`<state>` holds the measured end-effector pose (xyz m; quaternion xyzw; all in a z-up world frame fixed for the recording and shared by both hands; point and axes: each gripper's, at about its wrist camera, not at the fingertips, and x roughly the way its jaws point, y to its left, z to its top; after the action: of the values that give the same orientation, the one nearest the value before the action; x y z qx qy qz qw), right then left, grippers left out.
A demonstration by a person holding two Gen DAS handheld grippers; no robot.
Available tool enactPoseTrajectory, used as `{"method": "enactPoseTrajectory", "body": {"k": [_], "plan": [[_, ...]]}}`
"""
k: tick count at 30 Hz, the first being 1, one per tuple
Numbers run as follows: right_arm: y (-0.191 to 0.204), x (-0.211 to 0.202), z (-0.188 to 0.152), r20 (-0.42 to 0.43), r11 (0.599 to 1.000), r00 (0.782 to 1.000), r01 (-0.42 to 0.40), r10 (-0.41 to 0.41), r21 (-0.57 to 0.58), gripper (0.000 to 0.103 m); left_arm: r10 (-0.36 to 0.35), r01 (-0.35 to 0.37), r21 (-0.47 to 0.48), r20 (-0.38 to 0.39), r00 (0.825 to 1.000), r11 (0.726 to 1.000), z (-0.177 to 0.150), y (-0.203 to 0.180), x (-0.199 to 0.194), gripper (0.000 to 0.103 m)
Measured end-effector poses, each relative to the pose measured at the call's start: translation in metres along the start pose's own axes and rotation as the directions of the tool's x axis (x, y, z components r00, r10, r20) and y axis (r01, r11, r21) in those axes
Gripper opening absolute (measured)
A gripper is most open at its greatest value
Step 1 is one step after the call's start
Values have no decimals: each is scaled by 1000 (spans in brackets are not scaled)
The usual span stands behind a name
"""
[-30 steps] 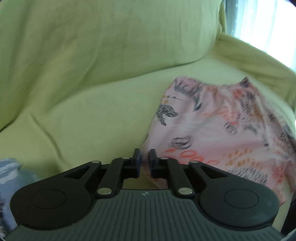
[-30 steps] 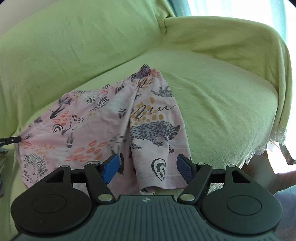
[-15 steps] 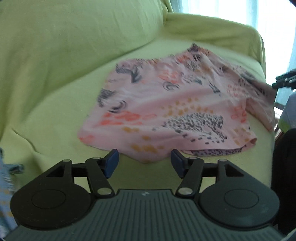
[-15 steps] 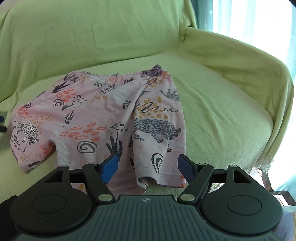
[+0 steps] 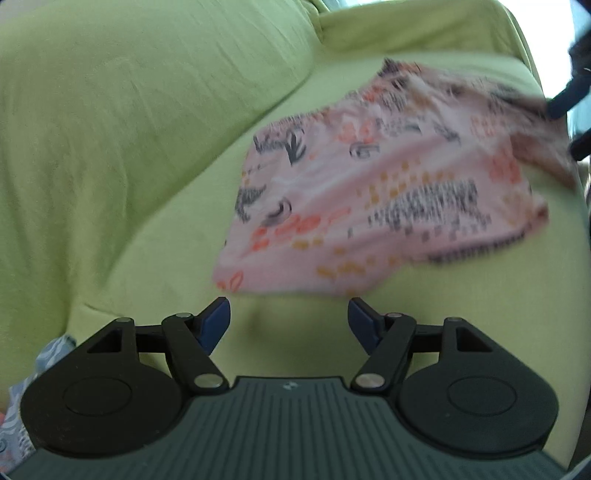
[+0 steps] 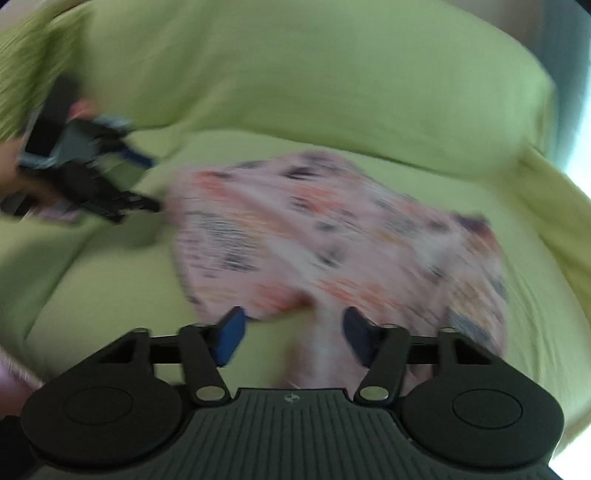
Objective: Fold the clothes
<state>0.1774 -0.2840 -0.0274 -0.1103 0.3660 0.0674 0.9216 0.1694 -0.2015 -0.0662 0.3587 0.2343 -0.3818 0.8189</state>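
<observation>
Green sofa cover (image 5: 140, 155) fills most of both views — back cushion across top, seat (image 5: 184, 258) below it, crease where they meet. Armrest (image 5: 406, 29) at upper right of left wrist view; in right wrist view armrest (image 6: 554, 192) runs down right edge. Bright window light (image 6: 580, 155) at far right edge, washed out. Blue-and-white patterned cloth (image 5: 26, 398) at lower left edge of left wrist view — mostly hidden, kind unclear.

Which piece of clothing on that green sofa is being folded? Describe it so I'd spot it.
Find the lime-green sofa; on its seat cushion lie the pink shorts. They alone carry a print of dark animals and orange dots.
</observation>
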Motion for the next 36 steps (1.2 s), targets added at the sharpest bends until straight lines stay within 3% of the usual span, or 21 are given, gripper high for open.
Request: {"method": "enactPoseTrajectory", "body": {"k": [2,4,7,10,13,18,20,21,22,25,27,31,34,36], "plan": [[29,22,15,-58,985,998,-43,33,-169,39,1,-1,-6,7,1000,1000,-7,-1,-6,69],[54,44,24,-120,945,992,-76,39,-319,39,1,-1,-23,10,1000,1000,-12,-1,-8,70],[71,69,33,-164,912,985,-116,54,-393,39,10,-9,-36,13,1000,999,-17,-4,-8,72],[81,83,50,-137,914,987,-132,86,-383,40,43,-43,-18,11,999,999,-21,-8,-7,72],[97,100,69,-75,906,995,-95,71,-413,42,57,-55,-47,22,998,997,-25,-4,-13,73],[127,146,79,-27,818,998,33,-60,-574,41,44,-40,-85,46,998,996,-32,1,-20,77],[129,151,78,1,792,998,50,-62,-609,41,41,-37,-69,54,998,997,-33,-1,-19,77],[127,152,81,1,797,999,43,-53,-603,32,43,-40,-59,56,997,997,-33,-4,-17,77],[121,153,85,-9,822,999,21,-32,-568,4,46,-44,-48,58,997,998,-32,-6,-14,77],[86,146,107,-26,942,995,-99,96,-320,0,74,-73,-14,87,993,997,-23,-14,-7,77],[51,140,120,-15,971,976,-220,219,-90,0,95,-96,5,109,989,995,-14,-21,0,80],[2,136,126,46,908,929,-368,367,202,1,122,-131,57,145,982,990,6,-36,16,84],[-17,136,126,84,860,909,-414,409,298,1,157,-172,68,176,972,983,20,-43,28,84],[-22,138,127,87,849,904,-424,419,317,1,180,-199,82,191,965,977,26,-44,35,73]]}}
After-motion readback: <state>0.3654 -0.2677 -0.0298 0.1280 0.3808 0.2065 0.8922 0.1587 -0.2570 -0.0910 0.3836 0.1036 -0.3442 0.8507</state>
